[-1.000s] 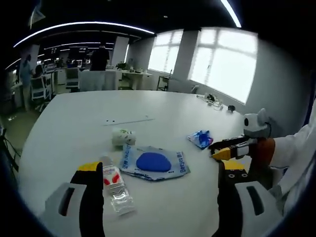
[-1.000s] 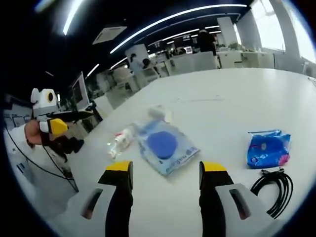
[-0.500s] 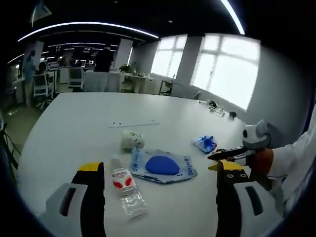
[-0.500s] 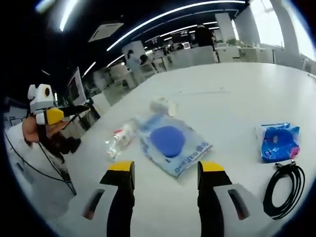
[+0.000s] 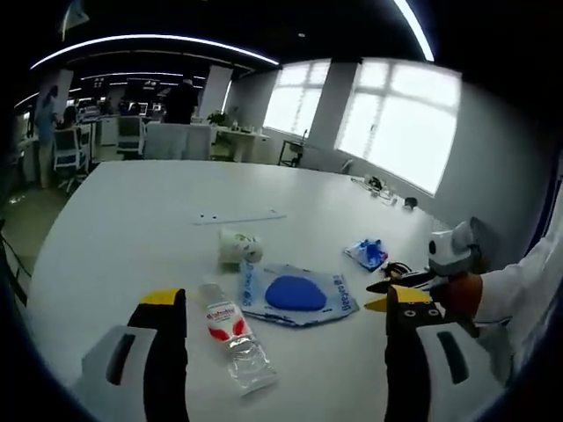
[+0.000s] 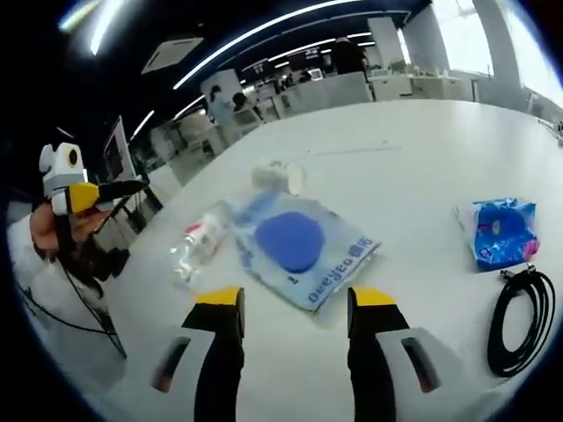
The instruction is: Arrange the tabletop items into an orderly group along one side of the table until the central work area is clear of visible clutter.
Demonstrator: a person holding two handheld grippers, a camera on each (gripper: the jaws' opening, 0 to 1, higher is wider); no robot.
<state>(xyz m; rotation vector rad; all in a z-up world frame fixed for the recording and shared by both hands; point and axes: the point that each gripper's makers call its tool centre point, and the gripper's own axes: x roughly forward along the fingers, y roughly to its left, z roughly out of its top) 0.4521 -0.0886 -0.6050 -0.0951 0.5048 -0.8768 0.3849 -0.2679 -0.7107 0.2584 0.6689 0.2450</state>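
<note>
On the white table (image 5: 132, 220) lie a clear packet with a blue round pad (image 5: 296, 293) (image 6: 296, 244), a clear plastic bottle with a red label (image 5: 236, 337) (image 6: 197, 244), a small crumpled white item (image 5: 239, 246) (image 6: 275, 175), a small blue packet (image 5: 367, 253) (image 6: 500, 230) and a coiled black cable (image 6: 521, 316). My left gripper (image 5: 276, 308) is open above the near edge, with the bottle and blue pad between its jaws in view. My right gripper (image 6: 290, 301) is open, its tips just short of the blue pad packet. The right gripper (image 5: 400, 292) enters the left gripper view from the right, and the left gripper (image 6: 97, 192) shows at the left of the right gripper view.
A thin white strip (image 5: 239, 215) lies farther out on the table. Small dark items (image 5: 383, 185) sit near the window edge. Desks, chairs and people stand in the office behind (image 5: 158, 132). A person's white sleeve (image 5: 523, 272) is at the right.
Both cameras shifted slightly; the right gripper has come closer to the blue pad packet, and the items sit a little further right in the left gripper view. Nothing was grasped.
</note>
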